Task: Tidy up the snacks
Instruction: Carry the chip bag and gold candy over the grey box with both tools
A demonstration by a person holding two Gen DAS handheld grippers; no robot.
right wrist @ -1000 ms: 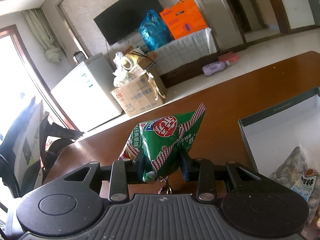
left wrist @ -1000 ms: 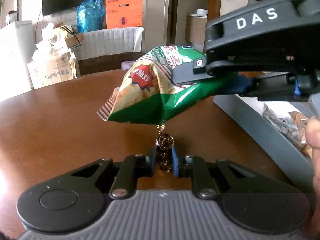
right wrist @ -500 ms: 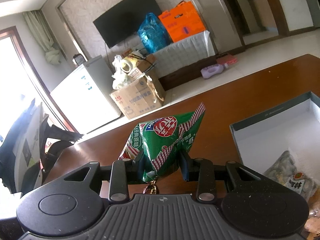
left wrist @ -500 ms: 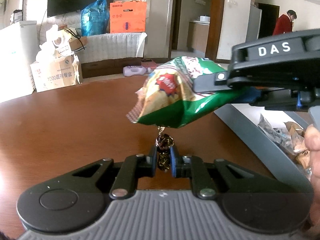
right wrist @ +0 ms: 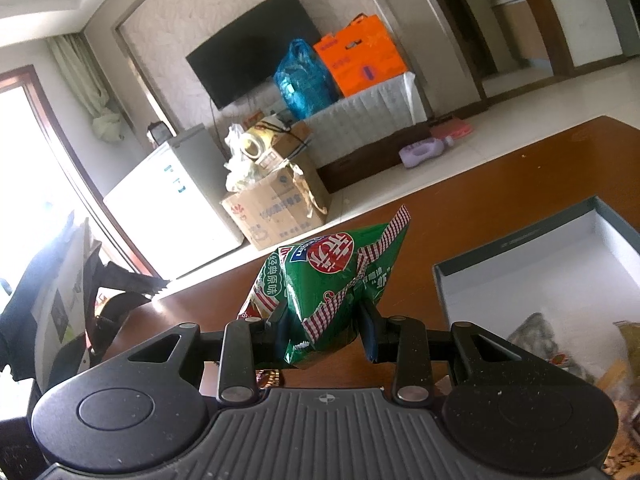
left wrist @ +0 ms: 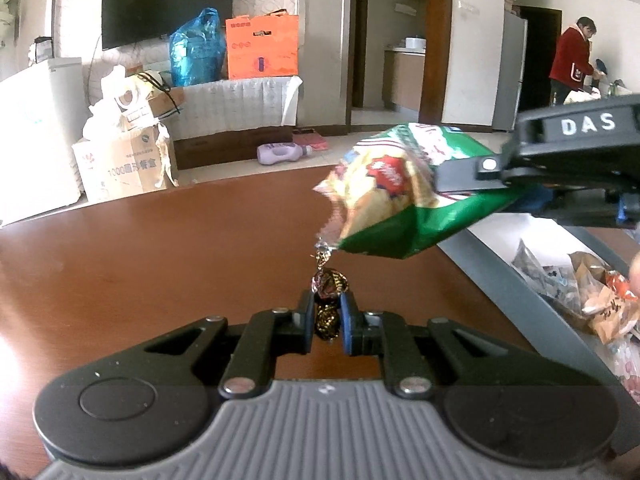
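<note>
My left gripper (left wrist: 326, 322) is shut on a small foil-wrapped candy (left wrist: 329, 285) and holds it above the brown table (left wrist: 140, 256). My right gripper (right wrist: 322, 330) is shut on a green chip bag (right wrist: 326, 272) and holds it in the air; in the left wrist view the bag (left wrist: 400, 196) hangs just above and right of the candy, near the grey box's left edge. The grey box (right wrist: 516, 240) with a white inside lies at the right and holds several snack packets (left wrist: 576, 280).
The box wall (left wrist: 520, 284) runs along the right of the left gripper. Beyond the table's far edge are a cardboard carton (left wrist: 120, 160), a white cabinet (left wrist: 28, 136) and a person in red (left wrist: 570, 56) at the back right.
The right gripper has carried the chip bag to the right, toward the box. The left gripper still holds the candy; more of the box's inside shows in both views.
</note>
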